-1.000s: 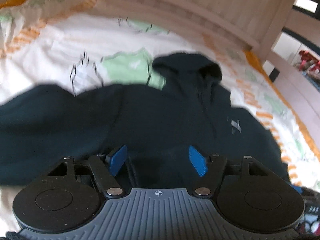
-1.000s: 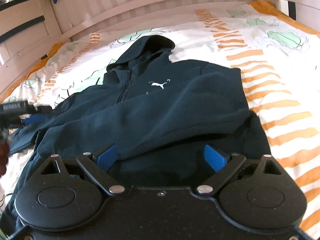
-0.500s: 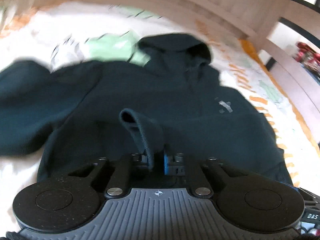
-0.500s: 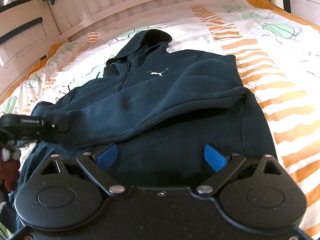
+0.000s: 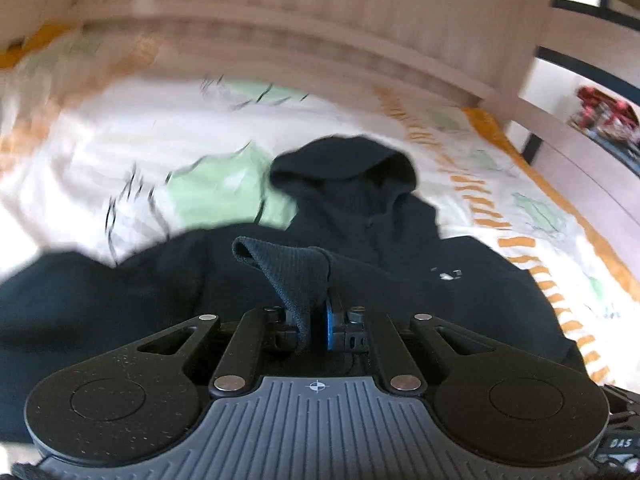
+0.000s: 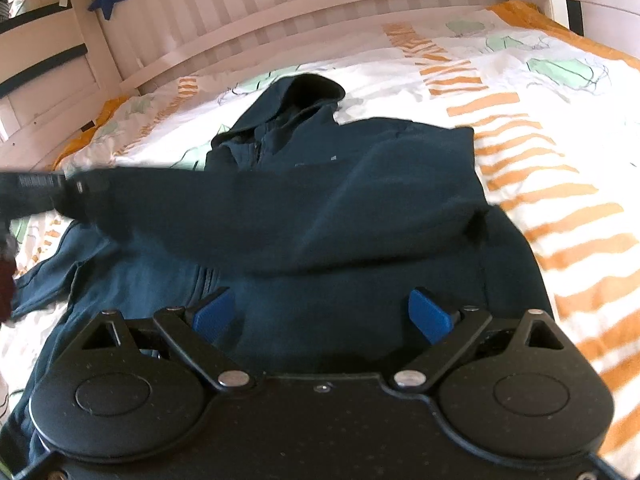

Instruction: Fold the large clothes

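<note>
The hoodie (image 6: 360,208) lies face-up on the bed (image 6: 560,128). The left tool (image 5: 316,328) pinches its sleeve cuff (image 5: 288,268), mid sleeve-fold; the right tool (image 6: 322,316) hovers open. Next, the sleeve probably needs laying across the chest.

A bed (image 6: 560,92) in white, orange-striped sheets — a dark navy hoodie (image 6: 360,208) spread across it

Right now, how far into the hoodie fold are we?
Early. Done: the hoodie lies spread on the bedspread, hood at the far end. In hand: the left tool is shut on the ribbed sleeve cuff, and the sleeve is stretched across the chest. The right tool is open over the hem, holding nothing. Left: the other sleeve and the body folds.
</note>
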Demonstrator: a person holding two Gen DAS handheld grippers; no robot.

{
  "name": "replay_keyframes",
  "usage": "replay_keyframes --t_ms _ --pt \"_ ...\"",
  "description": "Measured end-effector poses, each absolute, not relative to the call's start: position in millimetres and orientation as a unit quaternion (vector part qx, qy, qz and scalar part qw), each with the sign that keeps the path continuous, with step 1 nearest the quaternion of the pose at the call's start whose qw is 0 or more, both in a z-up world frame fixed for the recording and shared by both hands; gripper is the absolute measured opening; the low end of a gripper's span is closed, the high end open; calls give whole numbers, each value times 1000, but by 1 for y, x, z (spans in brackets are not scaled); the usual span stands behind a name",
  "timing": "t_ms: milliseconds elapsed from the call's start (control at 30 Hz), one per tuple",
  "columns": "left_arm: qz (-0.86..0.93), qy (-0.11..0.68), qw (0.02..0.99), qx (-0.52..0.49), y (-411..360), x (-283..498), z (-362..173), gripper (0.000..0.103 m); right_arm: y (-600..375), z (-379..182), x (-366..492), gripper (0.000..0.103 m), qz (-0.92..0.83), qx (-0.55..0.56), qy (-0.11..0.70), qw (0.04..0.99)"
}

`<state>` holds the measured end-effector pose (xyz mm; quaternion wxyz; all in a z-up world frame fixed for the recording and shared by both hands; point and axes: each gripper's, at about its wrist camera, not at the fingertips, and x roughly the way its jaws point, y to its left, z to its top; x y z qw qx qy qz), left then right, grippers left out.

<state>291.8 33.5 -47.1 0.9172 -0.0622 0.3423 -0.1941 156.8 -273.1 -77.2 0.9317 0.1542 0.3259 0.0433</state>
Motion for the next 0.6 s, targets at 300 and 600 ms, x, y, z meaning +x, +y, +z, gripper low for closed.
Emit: replay_keyframes --t_ms 300,600 --pt "-121 396 909 -53 41 301 -90 47 -300 -80 193 94 -34 155 327 931" --pt "-126 393 910 -35 35 286 -85 85 -314 -82 174 94 -28 183 339 922"
